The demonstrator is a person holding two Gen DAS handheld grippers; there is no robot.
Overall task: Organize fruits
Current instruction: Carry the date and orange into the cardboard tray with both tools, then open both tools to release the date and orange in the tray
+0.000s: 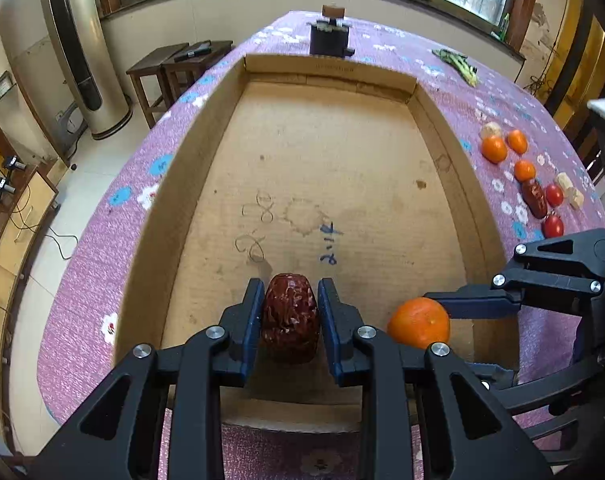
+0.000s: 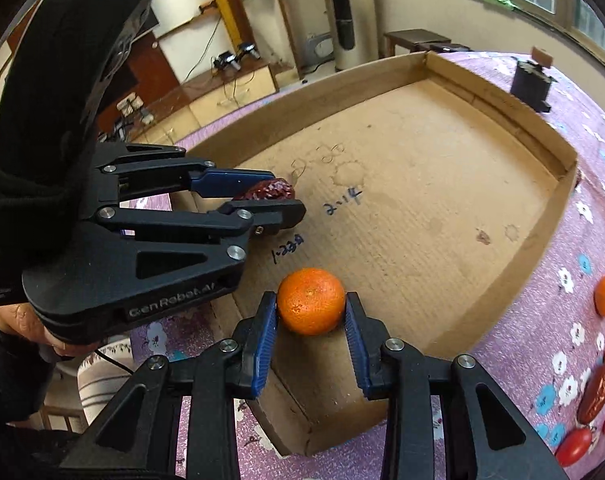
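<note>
The left gripper (image 1: 289, 320) is clamped on a wrinkled red date (image 1: 289, 316), both blue pads pressed against its sides. The date sits low over the floor of the cardboard tray (image 1: 174, 184), close to the tray's near edge and left of centre; whether it touches the floor cannot be told. In the right wrist view the same gripper (image 2: 286, 200) enters from the left with the date (image 2: 270, 191) showing between its fingers.

To the right of it, the right gripper (image 2: 311, 316) is clenched on an orange mandarin (image 2: 311, 301), pads contacting both sides. The mandarin (image 1: 419, 322) is inside the tray, near its near right corner, and appears to rest at or just above the floor. Handwritten marks and ring stains are visible on the tray floor.

The tray lies on a table covered by a purple flowered cloth (image 1: 102, 272). Along the cloth's right edge, outside the tray's right wall, a loose group remains: three mandarins (image 1: 494, 149), a second red date (image 1: 534, 198), two cherry tomatoes (image 1: 554, 195) and some pale chunks (image 1: 564, 181) of unclear identity. At the table's far edge stands a dark block-shaped object (image 1: 329, 38); green vegetables (image 1: 458, 64) lie toward the far right corner.
</note>
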